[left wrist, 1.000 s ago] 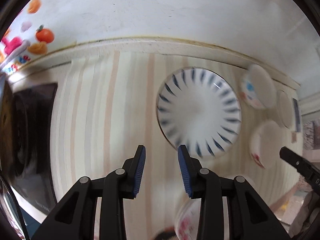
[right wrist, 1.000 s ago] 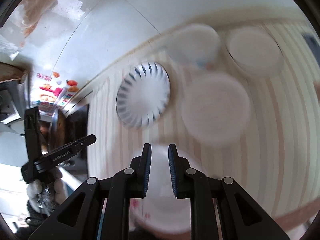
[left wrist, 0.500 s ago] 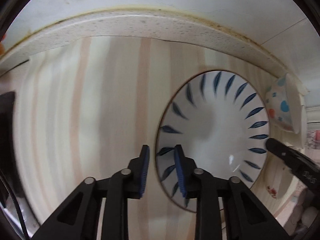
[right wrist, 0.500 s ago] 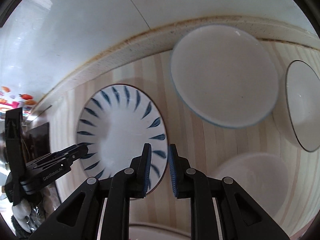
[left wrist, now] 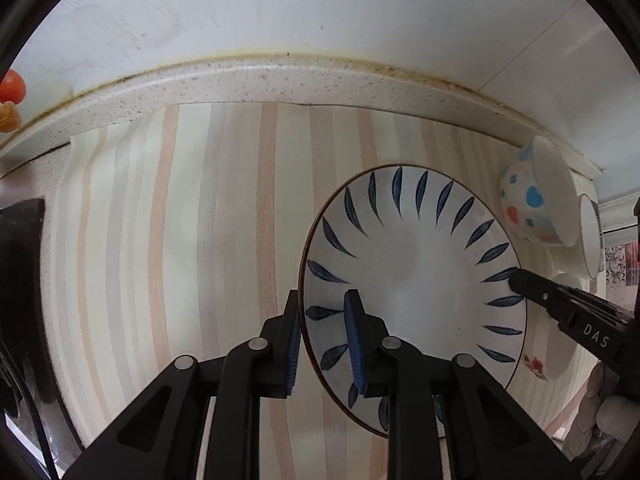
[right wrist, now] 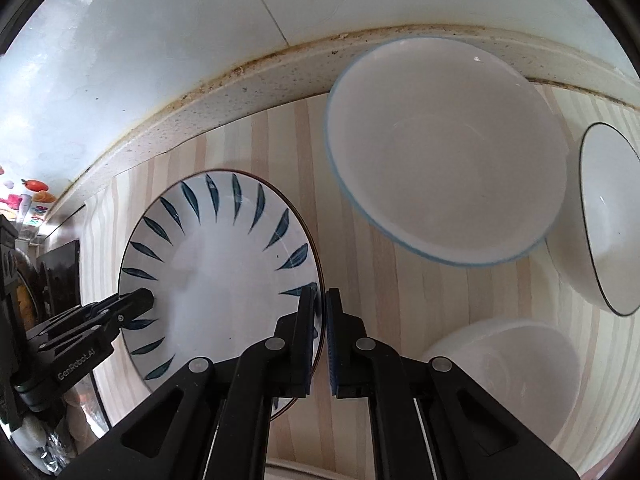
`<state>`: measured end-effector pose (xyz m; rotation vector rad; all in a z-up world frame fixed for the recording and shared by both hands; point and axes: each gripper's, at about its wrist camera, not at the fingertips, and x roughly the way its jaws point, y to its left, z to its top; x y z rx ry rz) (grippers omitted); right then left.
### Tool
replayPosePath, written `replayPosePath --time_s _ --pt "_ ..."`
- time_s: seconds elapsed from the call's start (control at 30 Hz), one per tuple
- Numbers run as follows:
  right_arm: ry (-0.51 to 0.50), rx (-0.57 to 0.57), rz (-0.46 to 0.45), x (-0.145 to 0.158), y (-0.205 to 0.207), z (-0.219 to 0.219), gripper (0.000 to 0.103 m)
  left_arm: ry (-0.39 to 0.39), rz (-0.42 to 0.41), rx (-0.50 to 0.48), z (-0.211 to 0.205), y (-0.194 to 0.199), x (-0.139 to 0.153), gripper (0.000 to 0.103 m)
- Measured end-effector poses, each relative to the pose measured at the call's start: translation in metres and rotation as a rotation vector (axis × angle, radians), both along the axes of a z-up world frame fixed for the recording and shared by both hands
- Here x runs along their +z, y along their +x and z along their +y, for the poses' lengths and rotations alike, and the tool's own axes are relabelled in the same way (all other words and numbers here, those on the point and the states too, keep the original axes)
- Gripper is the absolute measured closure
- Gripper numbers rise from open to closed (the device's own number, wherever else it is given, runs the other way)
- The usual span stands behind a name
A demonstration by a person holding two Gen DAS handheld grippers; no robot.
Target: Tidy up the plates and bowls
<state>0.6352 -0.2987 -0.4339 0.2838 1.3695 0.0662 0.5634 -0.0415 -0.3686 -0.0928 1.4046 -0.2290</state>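
A white plate with blue leaf marks (left wrist: 416, 280) lies on the striped counter; it also shows in the right wrist view (right wrist: 216, 272). My left gripper (left wrist: 324, 340) straddles the plate's left rim, one finger outside and one over the plate, jaws narrowly apart. My right gripper (right wrist: 321, 332) is at the plate's right rim with its jaws nearly closed on the rim. Each gripper shows in the other's view, the right gripper (left wrist: 560, 312) and the left gripper (right wrist: 100, 320).
A blue-rimmed white bowl (right wrist: 444, 152) with coloured dots (left wrist: 528, 204) stands behind the plate's right. A black-rimmed bowl (right wrist: 608, 224) and a white bowl (right wrist: 508, 372) stand further right. The wall ledge (left wrist: 280, 80) runs behind. A dark appliance (left wrist: 20, 280) stands left.
Both grippers have moved in to the blue-leaf plate from opposite sides. The left jaws have narrowed around its left rim; the right jaws have come onto its right rim.
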Motion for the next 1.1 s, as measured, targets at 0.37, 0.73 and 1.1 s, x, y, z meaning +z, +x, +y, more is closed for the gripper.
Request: replayPosePath --time_s 0.37,0.73,1.1 --pt "0.025 0.033 -0.057 0.051 -0.042 -0.002 0.096 -0.026 -0.058 -0.004 -0.002 -0.045 0.055 0.085" --pt "0.057 0.052 -0.108 0.109 -0.120 -0.026 0.096 -0.027 -0.089 -0.044 -0.015 -0.119 0.086 0.085" --pt "0.082 0.003 -0.088 0.098 -0.195 -0.044 0.096 -0.002 -0.028 -0.089 -0.038 -0.169 0.047 0.085"
